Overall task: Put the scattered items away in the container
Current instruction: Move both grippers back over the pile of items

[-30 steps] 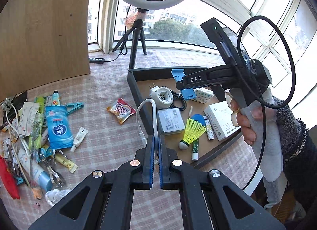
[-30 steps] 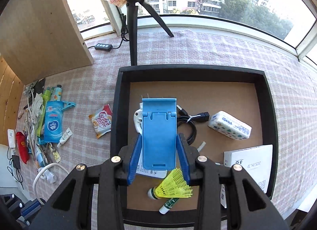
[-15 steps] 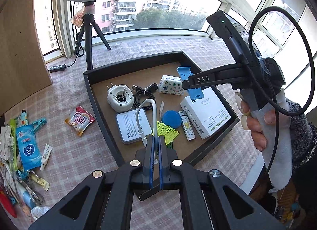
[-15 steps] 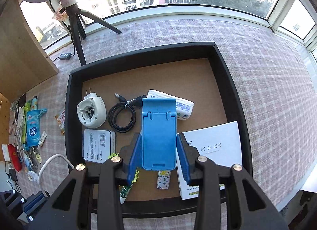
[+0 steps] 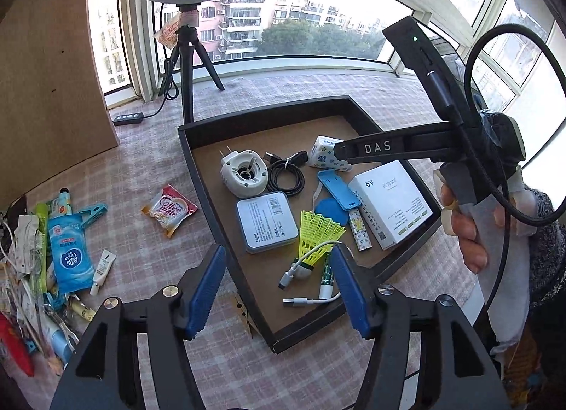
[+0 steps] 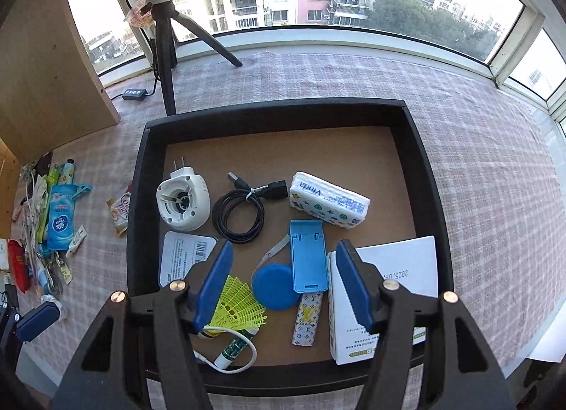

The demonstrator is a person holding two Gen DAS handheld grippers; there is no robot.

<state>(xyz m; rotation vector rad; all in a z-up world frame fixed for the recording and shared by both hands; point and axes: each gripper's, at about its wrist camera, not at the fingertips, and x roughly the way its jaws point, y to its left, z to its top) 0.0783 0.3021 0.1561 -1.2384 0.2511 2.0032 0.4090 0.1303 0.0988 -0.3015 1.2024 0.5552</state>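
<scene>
The black tray (image 5: 205,176) (image 6: 276,115) holds several items. A short white cable (image 5: 304,268) (image 6: 237,360) lies at the tray's near edge, by the yellow shuttlecock (image 5: 316,233) (image 6: 235,304). A blue phone stand (image 5: 338,189) (image 6: 307,254) lies flat in the tray beside a white box (image 5: 389,205) (image 6: 385,290). My left gripper (image 5: 279,290) is open and empty above the tray's near corner. My right gripper (image 6: 283,282) is open and empty above the phone stand. Scattered items, among them a Vinda wipes pack (image 5: 67,254) (image 6: 60,222) and a Coffee-mate sachet (image 5: 169,208), lie on the cloth at the left.
The tray also holds a white plug-in device (image 5: 244,175), a coiled black cable (image 5: 286,176), a tissue pack (image 6: 329,199) and a grey tin (image 5: 267,221). A ring-light tripod (image 5: 187,67) and a power strip (image 5: 128,117) stand behind. A wooden panel (image 5: 53,74) is at the left.
My left gripper opened and the white cable dropped into the tray. My right gripper opened and the blue phone stand now lies in the tray.
</scene>
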